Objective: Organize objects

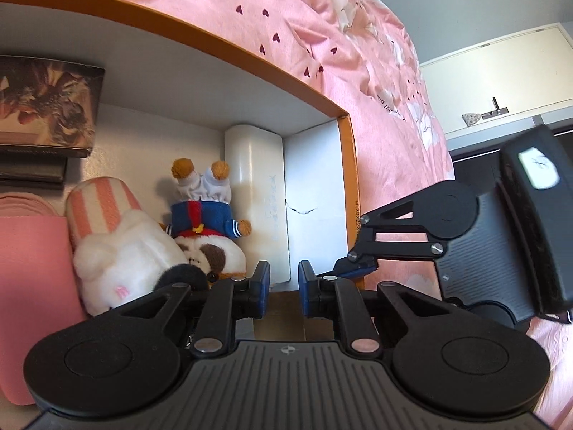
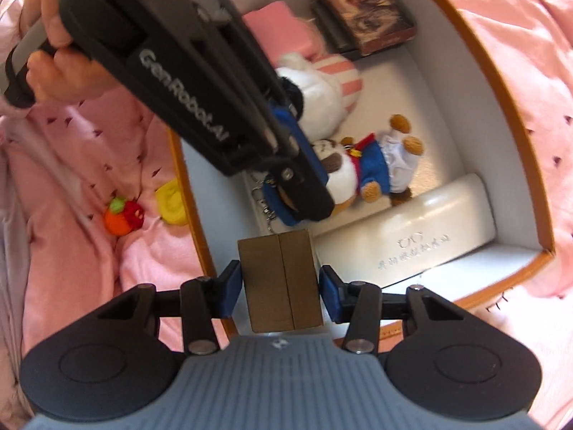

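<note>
An orange-rimmed white box (image 2: pixel 508 114) lies on a pink bedspread. Inside it are a sailor-suited plush dog (image 2: pixel 372 165), a white plush with a pink-striped hat (image 2: pixel 322 86), a white glasses case (image 2: pixel 412 233), a pink pouch (image 2: pixel 279 28) and dark flat boxes (image 2: pixel 369 7). My right gripper (image 2: pixel 281 288) holds a small brown cardboard box (image 2: pixel 281 283) between its jaws over the near end of the box. My left gripper (image 1: pixel 283 286) hovers inside the box by the plush dog (image 1: pixel 207 215), its jaws slightly apart with nothing between them. The left gripper also shows in the right wrist view (image 2: pixel 301 186).
An orange-and-red plush fruit (image 2: pixel 123 216) and a yellow plush piece (image 2: pixel 172 202) lie on the bedspread outside the box's left wall. A white cabinet (image 1: pixel 501 79) stands beyond the bed. The box rim (image 1: pixel 250 61) is tall around its contents.
</note>
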`<state>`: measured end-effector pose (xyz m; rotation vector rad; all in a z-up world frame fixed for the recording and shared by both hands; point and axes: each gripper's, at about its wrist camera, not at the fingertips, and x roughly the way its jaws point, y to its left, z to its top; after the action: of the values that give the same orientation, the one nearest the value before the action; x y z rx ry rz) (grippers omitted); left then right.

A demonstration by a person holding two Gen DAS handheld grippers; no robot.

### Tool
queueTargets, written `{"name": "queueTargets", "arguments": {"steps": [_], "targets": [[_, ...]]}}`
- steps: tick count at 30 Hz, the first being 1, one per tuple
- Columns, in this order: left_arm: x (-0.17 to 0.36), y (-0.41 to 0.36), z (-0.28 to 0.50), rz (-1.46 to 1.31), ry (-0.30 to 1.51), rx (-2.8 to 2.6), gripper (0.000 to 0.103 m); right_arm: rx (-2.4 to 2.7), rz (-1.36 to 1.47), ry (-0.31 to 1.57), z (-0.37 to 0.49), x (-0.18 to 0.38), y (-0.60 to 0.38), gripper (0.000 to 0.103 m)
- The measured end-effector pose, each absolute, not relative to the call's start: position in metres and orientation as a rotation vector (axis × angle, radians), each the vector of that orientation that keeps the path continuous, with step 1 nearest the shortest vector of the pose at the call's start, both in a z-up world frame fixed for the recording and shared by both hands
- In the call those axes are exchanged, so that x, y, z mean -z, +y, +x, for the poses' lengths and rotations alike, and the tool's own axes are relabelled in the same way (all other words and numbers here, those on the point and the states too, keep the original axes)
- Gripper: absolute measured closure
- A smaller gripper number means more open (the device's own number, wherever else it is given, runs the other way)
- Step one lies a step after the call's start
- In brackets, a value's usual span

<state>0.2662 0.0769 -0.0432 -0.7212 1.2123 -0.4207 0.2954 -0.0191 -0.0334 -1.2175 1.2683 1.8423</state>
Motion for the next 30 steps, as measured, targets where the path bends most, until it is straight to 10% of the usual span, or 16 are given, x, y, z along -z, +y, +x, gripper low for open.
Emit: {"name": "queueTargets", "arguments": {"steps": [11, 30], "targets": [[0.051, 0.088, 0.268, -0.758, 1.209, 0.422, 0.085, -1.843, -1.286, 1.527, 0.307, 0.076, 0.009, 0.054], [0.017, 0.109, 0.279, -0.489, 1.15, 0.253, 0.085, -1.701, -0.94, 1.382, 0.32, 0.038, 0.023, 0.054]]}}
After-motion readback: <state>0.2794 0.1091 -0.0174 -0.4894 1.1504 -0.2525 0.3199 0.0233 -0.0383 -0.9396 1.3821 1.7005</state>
